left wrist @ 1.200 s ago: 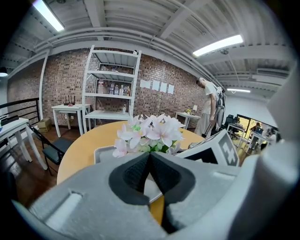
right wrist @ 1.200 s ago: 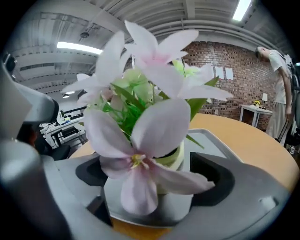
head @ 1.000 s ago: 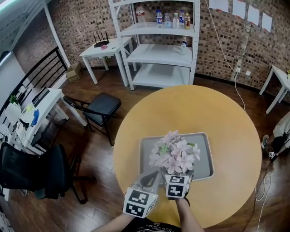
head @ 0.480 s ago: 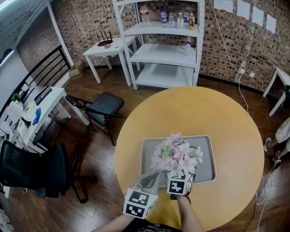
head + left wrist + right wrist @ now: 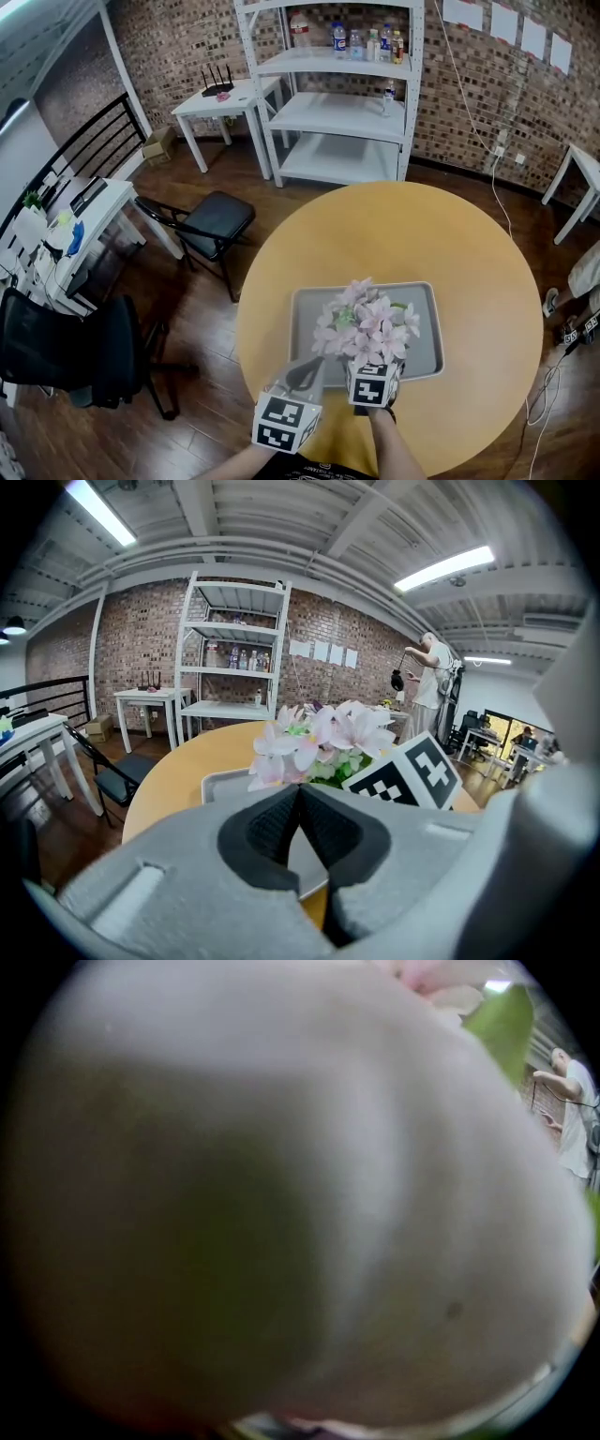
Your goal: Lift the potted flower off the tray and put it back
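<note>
A potted flower (image 5: pixel 367 323) with pale pink blooms stands at the near edge of a grey tray (image 5: pixel 424 323) on the round wooden table (image 5: pixel 394 225). My right gripper (image 5: pixel 374 367) reaches in under the blooms from the near side, and they hide its jaws. The right gripper view is filled by a blurred pale surface (image 5: pixel 281 1194) pressed close, with a green leaf (image 5: pixel 506 1021) at the top right. To its left, my left gripper (image 5: pixel 307 373) is shut with nothing in it, over the tray's near left corner. In the left gripper view, flowers (image 5: pixel 323 742) rise beyond the closed left gripper (image 5: pixel 298 794).
A black folding chair (image 5: pixel 208 220) stands left of the table. A white shelf unit (image 5: pixel 342 94) with bottles and a small white table (image 5: pixel 225 98) line the brick wall. A desk (image 5: pixel 66 234) and an office chair (image 5: pixel 84 352) are at the far left. A person (image 5: pixel 431 672) stands in the background.
The picture has shifted slightly with the head. The flower, the tray and both grippers keep the same places relative to one another.
</note>
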Action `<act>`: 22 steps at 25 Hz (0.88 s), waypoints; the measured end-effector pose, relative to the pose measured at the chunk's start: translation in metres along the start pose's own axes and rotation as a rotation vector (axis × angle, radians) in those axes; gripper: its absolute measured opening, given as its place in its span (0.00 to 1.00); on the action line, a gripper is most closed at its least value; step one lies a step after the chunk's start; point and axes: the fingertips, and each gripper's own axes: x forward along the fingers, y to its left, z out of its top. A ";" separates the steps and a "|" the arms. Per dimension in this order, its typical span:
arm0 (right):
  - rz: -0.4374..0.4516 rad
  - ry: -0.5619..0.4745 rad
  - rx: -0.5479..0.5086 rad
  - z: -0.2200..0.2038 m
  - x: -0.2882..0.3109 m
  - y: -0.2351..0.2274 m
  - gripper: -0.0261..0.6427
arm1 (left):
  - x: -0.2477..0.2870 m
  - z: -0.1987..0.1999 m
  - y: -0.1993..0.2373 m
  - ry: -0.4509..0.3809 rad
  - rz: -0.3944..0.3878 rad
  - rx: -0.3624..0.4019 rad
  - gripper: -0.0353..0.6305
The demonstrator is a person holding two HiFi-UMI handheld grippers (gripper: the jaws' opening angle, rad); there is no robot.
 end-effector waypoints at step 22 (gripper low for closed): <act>-0.018 -0.160 -0.039 0.039 -0.134 -0.018 0.84 | -0.020 0.003 -0.008 -0.073 0.049 -0.045 0.06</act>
